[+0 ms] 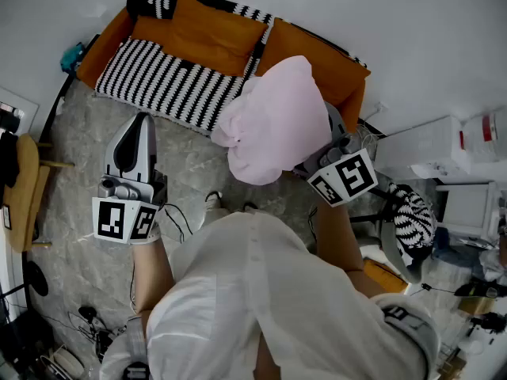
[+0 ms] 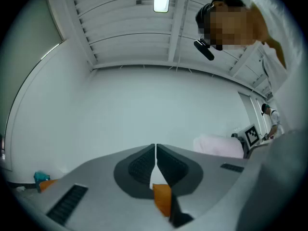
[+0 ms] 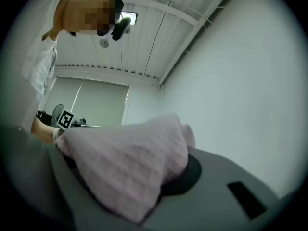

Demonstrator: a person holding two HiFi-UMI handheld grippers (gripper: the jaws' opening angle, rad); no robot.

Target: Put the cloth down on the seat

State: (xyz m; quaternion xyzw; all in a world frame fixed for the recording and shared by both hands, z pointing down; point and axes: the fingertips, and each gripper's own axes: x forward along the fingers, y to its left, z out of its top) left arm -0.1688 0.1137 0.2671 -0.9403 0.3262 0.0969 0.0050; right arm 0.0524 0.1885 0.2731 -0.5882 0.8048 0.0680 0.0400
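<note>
My right claw [image 1: 331, 137] is pinching the pink cloth [image 1: 273, 121]. The cloth is bunched and drapes over both jaws, hiding the tips. My left claw [image 1: 142, 121] is pressed together with nothing in it, low on the left over the floor [image 1: 79, 145]. The cloth is up in the air, not on anything, on the near side of the sofa toward its right end. The striped seat [image 1: 170, 81] is farther away and to the left, with an orange back cushion [image 1: 202, 34] behind it.

To do this well, I'd carry the cloth far and left and lower it until the bulk rests on the stripes. Only then would I spread the jaws and pull back toward me. The risk is the drape snagging on my jaws or sliding off the seat's near edge.
</note>
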